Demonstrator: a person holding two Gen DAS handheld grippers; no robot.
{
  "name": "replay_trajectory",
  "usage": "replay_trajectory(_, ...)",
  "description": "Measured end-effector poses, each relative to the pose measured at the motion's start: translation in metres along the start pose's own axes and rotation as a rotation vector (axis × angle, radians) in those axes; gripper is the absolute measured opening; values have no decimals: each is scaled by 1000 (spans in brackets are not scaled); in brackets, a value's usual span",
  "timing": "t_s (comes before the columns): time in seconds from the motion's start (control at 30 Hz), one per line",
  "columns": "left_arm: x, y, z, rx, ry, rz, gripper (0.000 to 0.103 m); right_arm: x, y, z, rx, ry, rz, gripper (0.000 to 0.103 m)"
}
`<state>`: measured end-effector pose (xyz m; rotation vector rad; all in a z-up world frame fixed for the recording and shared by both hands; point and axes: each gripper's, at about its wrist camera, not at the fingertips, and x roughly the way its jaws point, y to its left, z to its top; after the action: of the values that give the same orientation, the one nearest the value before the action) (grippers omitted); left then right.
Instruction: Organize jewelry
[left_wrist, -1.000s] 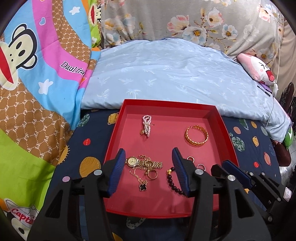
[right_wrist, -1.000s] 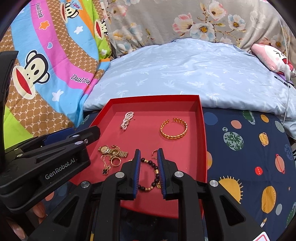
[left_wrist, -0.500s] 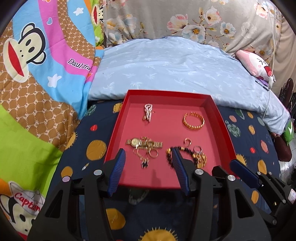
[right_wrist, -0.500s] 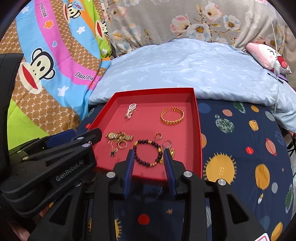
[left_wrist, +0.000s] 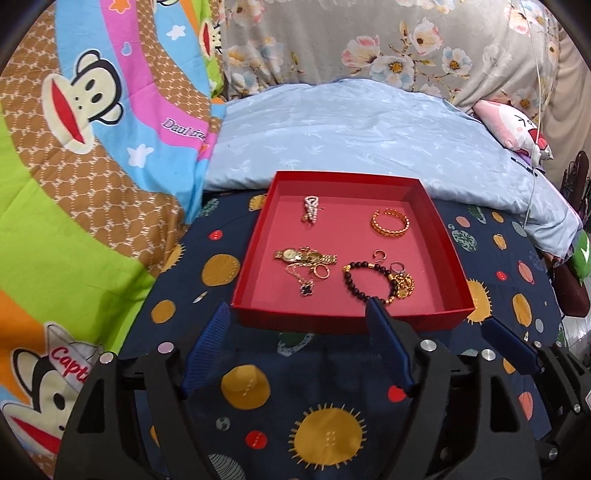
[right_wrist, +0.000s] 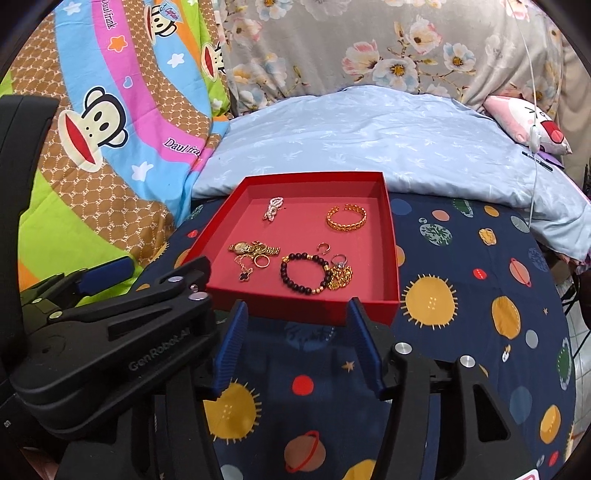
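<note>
A red tray (left_wrist: 332, 317) (right_wrist: 303, 314) lies on the navy planet-print cloth. In it lie a pearl piece (left_wrist: 311, 208) (right_wrist: 274, 208), a gold bangle (left_wrist: 390, 222) (right_wrist: 346, 218), a gold watch (left_wrist: 304, 256) (right_wrist: 253, 248) with a chain and black clover pendant (left_wrist: 306, 290), a dark bead bracelet (left_wrist: 364, 280) (right_wrist: 304, 273), small rings (left_wrist: 397, 266) and a gold clump (left_wrist: 404, 286) (right_wrist: 340, 277). My left gripper (left_wrist: 297, 314) and right gripper (right_wrist: 295, 314) are both open and empty, hovering just in front of the tray's near wall.
A light blue quilt (left_wrist: 351, 140) lies behind the tray. A colourful monkey-print blanket (left_wrist: 85, 147) rises on the left. A pink plush (left_wrist: 509, 125) and a white cable sit at the far right. My left gripper's body (right_wrist: 110, 332) fills the right view's lower left.
Both grippers have pulled back from over the tray to in front of it. My right gripper has opened wide and let the bead bracelet lie in the tray.
</note>
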<state>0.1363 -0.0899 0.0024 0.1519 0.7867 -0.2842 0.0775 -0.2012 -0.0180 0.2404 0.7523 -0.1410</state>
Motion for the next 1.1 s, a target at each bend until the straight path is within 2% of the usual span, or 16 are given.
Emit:
replay_trajectory(0.17,-10,10,-6,-30,-3,12,76,-9,-2,-5,11,-4,-2,56)
replay_trajectory(0.27,-16,17,-11,-51,-8,29,84,-13,-2,-6,10,-7,-7,56)
replay_trajectory(0.57,-27,26,-17,-66,-17,51,86,-23,-6,-12,23,-9,-7,57)
replay_trajectory(0.7,-30,27,-21,-61,-16,68,93,-27,-8,-14,21,-11,-3,57)
replay_trajectory(0.8,-31,25,-25,-49,-18,92,93,-30,-5,-15,12,-11,-5,57)
replay_trajectory(1.1,-36,26,-31,-50,-13,95,95,-35,-6,-21,22,-15,-11,59)
